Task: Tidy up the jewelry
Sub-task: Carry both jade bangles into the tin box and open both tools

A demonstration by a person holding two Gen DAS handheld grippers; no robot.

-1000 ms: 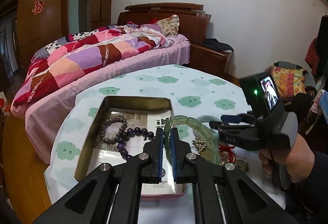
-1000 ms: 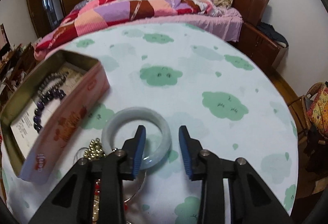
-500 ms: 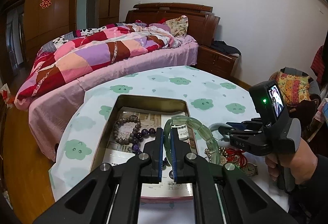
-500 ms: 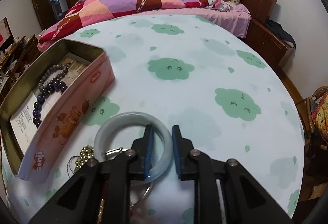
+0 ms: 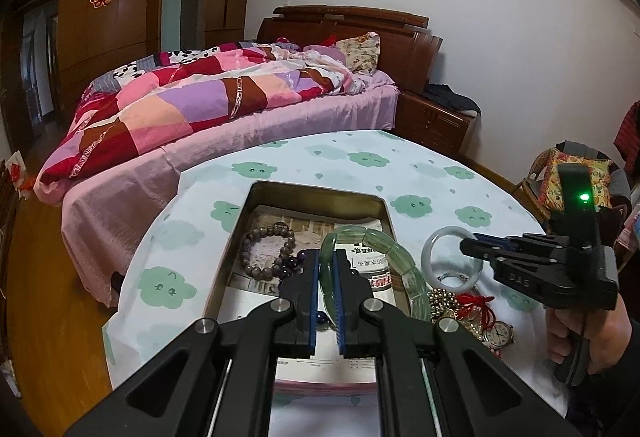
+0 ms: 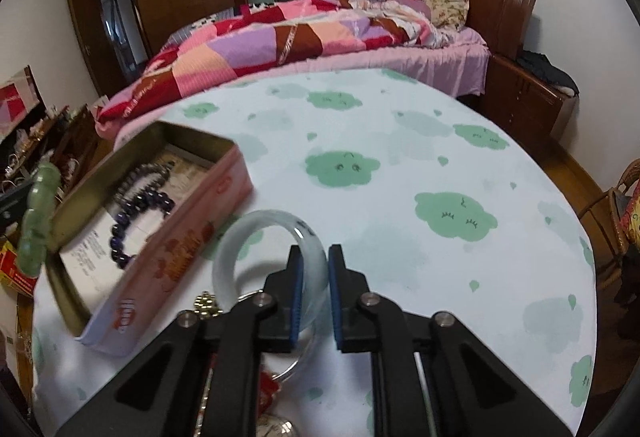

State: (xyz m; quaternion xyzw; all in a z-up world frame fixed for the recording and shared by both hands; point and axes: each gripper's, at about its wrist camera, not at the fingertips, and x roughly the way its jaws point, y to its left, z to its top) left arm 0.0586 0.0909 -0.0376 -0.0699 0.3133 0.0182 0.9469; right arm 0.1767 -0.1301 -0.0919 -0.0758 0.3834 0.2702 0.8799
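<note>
My left gripper point(image 5: 327, 291) is shut on a green segmented bracelet point(image 5: 384, 249) and holds it above the open pink tin point(image 5: 316, 197). It also shows at the left edge of the right wrist view point(image 6: 38, 213). The tin point(image 6: 168, 269) holds a grey bead bracelet point(image 5: 266, 251) and a purple bead bracelet point(image 6: 138, 213) on printed paper. My right gripper point(image 6: 314, 293) is shut on a pale jade bangle point(image 6: 256, 233), tilted up off the table; the bangle shows in the left wrist view point(image 5: 434, 249).
A pile of loose jewelry lies right of the tin: gold beads point(image 5: 444, 301), a red knotted cord point(image 5: 478, 303), a small watch point(image 5: 498, 333). The round table has a cloud-print cloth point(image 6: 400, 157). A bed point(image 5: 200, 101) stands behind; a wicker chair point(image 6: 624, 205) at right.
My right gripper closed on the jade bangle and lifted it off the cloth. My left gripper, still holding the green bracelet, rose and pulled back over the tin.
</note>
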